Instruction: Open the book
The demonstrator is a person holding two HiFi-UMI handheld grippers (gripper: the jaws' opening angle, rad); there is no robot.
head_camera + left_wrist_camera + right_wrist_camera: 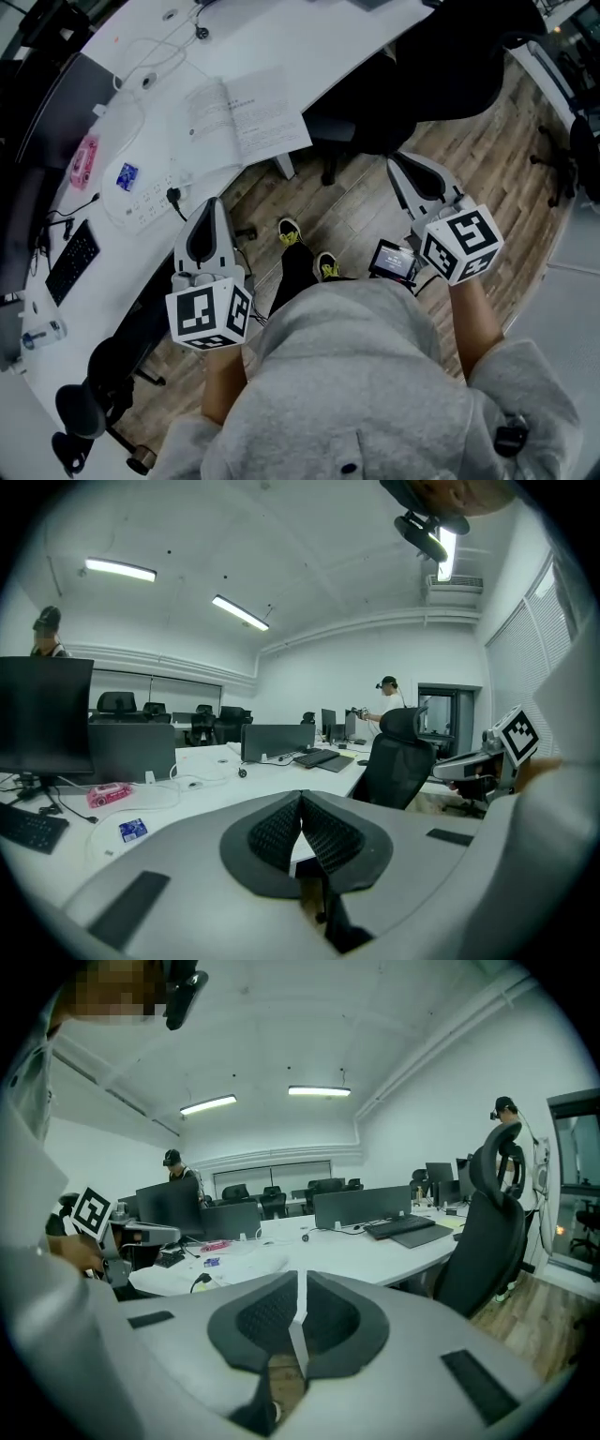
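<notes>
The book [246, 117] lies open on the white desk [309, 37], its white printed pages facing up, near the desk's front edge. Both grippers hang close to the person's body over the wooden floor, well short of the book. My left gripper [208, 225] points towards the desk edge below the book; in the left gripper view [301, 803] its pads meet with nothing between them. My right gripper [412, 173] is off to the right, by the black chair [441, 66]; the right gripper view [302, 1283] shows only a thin slit between its pads, which hold nothing.
Left of the book on the desk are a white power strip [150, 197], a blue packet [127, 176], a pink item [84, 161] and a black keyboard [73, 261]. The person's shoes [291, 232] stand on the floor. Other people work at distant desks.
</notes>
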